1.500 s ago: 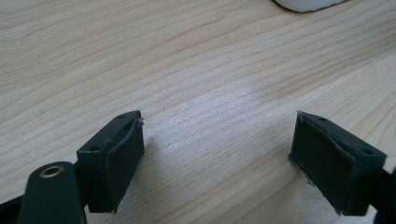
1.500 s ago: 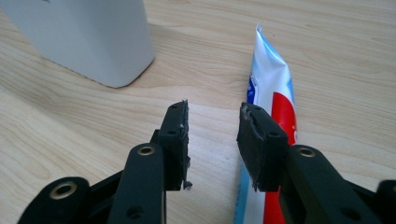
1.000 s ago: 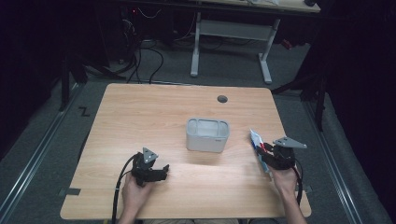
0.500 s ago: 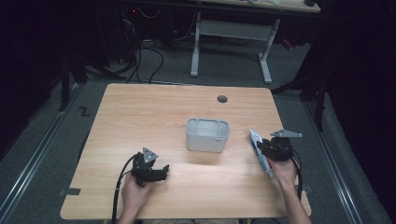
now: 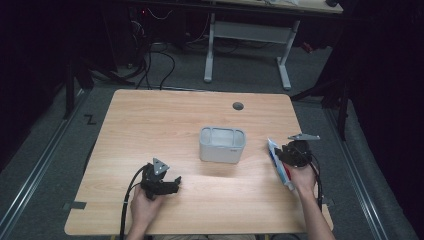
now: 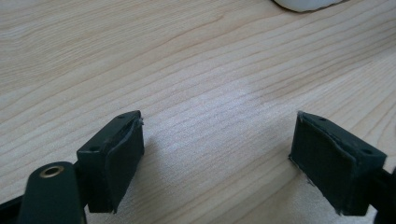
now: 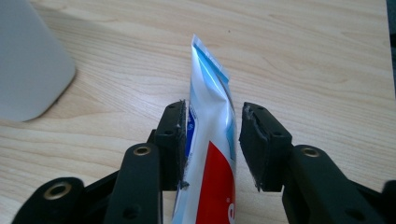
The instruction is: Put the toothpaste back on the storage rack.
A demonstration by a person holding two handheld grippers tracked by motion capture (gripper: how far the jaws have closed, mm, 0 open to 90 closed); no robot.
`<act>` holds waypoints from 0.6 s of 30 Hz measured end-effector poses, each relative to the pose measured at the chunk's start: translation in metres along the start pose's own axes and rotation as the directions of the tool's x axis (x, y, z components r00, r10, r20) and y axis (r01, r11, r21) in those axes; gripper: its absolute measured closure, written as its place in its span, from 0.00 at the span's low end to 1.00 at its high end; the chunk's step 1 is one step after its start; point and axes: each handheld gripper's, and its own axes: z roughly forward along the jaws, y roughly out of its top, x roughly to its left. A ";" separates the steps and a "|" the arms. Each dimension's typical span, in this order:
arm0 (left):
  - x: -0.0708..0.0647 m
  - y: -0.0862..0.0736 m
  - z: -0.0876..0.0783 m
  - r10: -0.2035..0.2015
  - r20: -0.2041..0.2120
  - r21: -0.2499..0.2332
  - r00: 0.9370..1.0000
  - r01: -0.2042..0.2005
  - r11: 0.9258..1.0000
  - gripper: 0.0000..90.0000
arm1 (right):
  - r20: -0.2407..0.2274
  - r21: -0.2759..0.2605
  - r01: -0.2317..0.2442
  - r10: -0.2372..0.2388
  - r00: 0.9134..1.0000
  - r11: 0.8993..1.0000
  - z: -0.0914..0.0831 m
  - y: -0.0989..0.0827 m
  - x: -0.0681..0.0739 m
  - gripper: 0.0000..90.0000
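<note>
One white, blue and red toothpaste tube (image 7: 212,140), lying on the light wooden table (image 5: 165,125) near its right edge. Right gripper (image 7: 211,140) astride the tube, jaws just reopened: left pad against the tube's side, right pad off it by a narrow gap. One grey rounded plastic container (image 5: 222,145) mid-table. Left gripper (image 6: 217,156) gaping wide over bare wood, holding nothing. Two grippers, two hands.

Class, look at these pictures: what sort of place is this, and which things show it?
Probably a lab or workshop: a bare wooden table on grey carpet, cables trailing on the floor behind it, and a metal-legged workbench in the dark background.
</note>
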 end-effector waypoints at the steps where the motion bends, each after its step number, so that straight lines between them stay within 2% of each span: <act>1: 0.000 0.000 0.000 0.000 0.000 0.000 1.000 0.000 1.000 0.20 | 0.001 0.007 -0.001 0.001 1.000 1.000 0.002 0.000 -0.001 0.67; 8: 0.000 0.000 0.000 0.000 0.000 0.000 1.000 0.000 1.000 0.20 | 0.001 0.059 -0.034 0.034 0.999 0.998 0.014 -0.002 -0.007 0.64; 16: 0.000 0.000 0.000 0.002 0.000 0.000 1.000 -0.002 1.000 0.20 | -0.005 0.088 -0.035 0.035 0.999 0.996 0.019 -0.002 -0.007 0.64; 18: 0.000 0.000 0.000 0.002 0.000 0.000 1.000 -0.002 1.000 0.20 | -0.020 0.106 -0.042 0.045 0.999 0.994 0.023 -0.003 -0.008 0.63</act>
